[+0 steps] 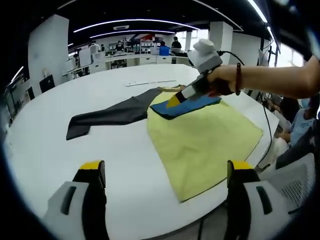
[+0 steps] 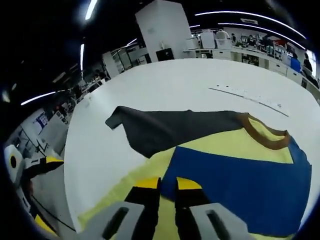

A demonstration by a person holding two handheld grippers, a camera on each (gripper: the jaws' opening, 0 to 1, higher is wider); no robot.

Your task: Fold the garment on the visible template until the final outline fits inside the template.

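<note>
The garment lies on a round white table (image 1: pixel 75 150). Its yellow body (image 1: pixel 200 145) is spread toward the table's near right edge, and a dark grey sleeve (image 1: pixel 110 115) stretches out to the left. A blue panel (image 1: pixel 195 106) sits at the far end by the brown collar (image 2: pixel 265 137). A hand holds my right gripper (image 1: pixel 174 101) at the blue panel's edge, and its jaws are closed on the cloth (image 2: pixel 167 184). My left gripper (image 1: pixel 166 167) hovers over bare table in front of the yellow body, with its jaws wide apart and nothing between them.
A thin pale strip (image 1: pixel 150 82) lies on the table beyond the garment. The table edge (image 1: pixel 220 200) curves close on the near right, where seated people and a chair (image 1: pixel 300 185) stand. Desks and pillars fill the background.
</note>
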